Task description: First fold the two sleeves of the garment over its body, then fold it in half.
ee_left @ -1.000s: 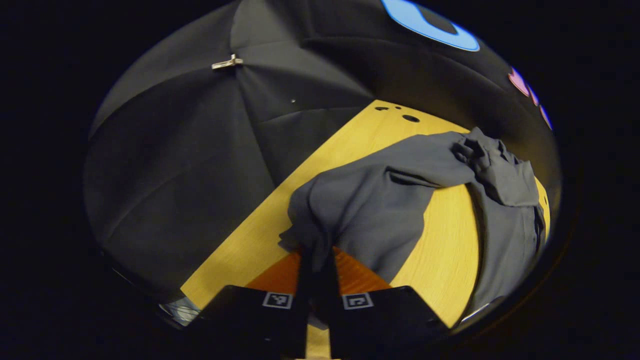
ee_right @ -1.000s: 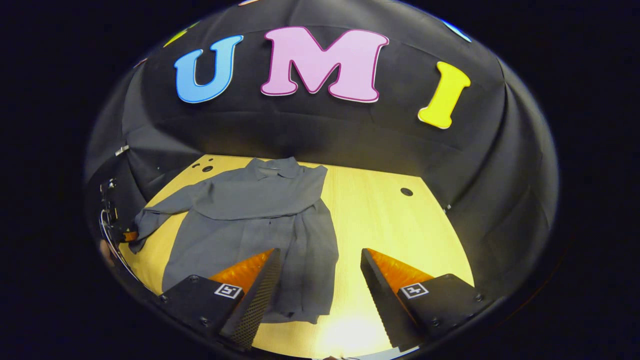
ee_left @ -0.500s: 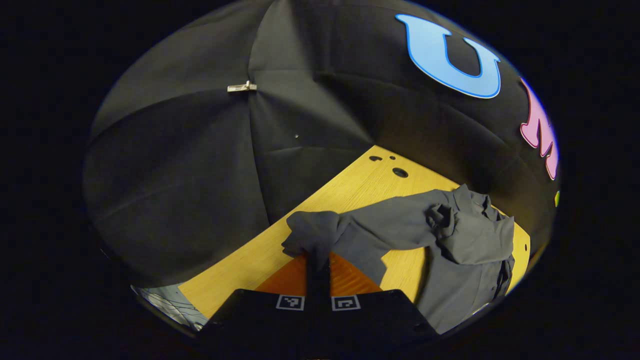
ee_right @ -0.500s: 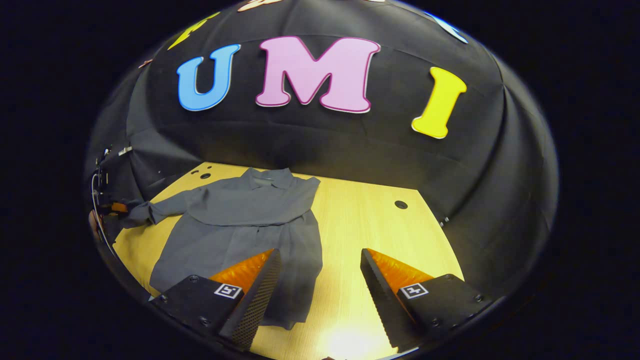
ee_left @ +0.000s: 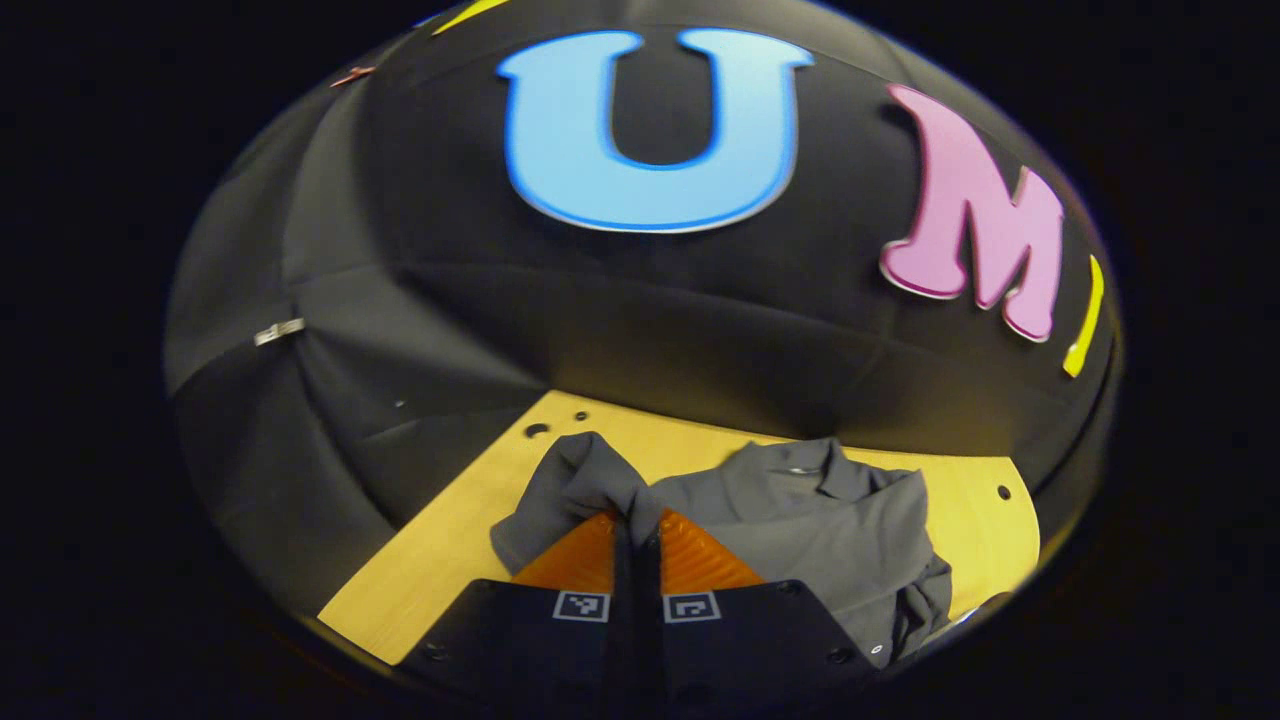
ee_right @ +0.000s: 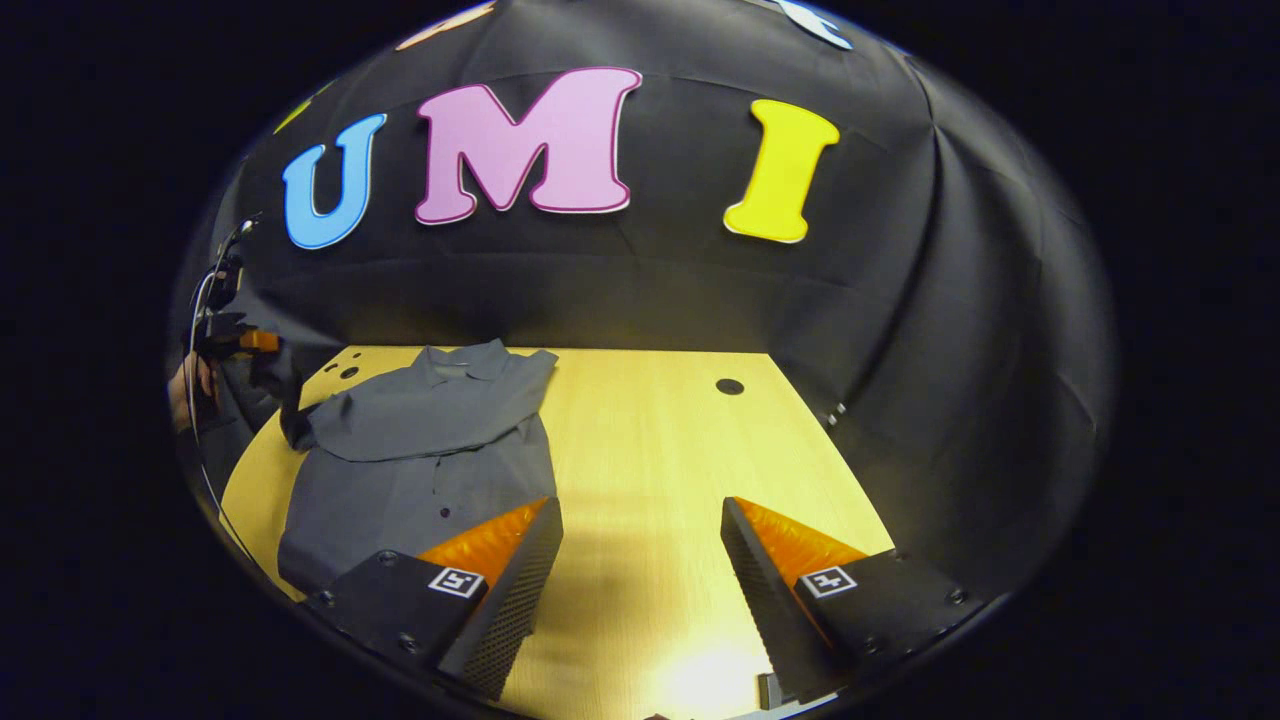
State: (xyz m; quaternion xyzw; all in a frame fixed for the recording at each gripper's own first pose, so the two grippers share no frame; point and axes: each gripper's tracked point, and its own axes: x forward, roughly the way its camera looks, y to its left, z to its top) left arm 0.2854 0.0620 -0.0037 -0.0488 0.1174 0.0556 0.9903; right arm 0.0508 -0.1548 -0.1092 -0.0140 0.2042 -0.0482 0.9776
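Grey garment (ee_right: 420, 450) lies on the wooden surface (ee_right: 650, 450), collar toward the booth wall, one sleeve already folded across its chest. Left tongs (ee_left: 637, 525) clamped together on the other sleeve (ee_left: 575, 490), which is bunched and lifted off the surface just beside the garment's shoulder. In the right gripper view the left tongs (ee_right: 245, 342) sit above the garment's far corner, a hand (ee_right: 185, 390) behind them. Right tongs (ee_right: 640, 520) apart, holding nothing, over bare surface just beside the garment's hem.
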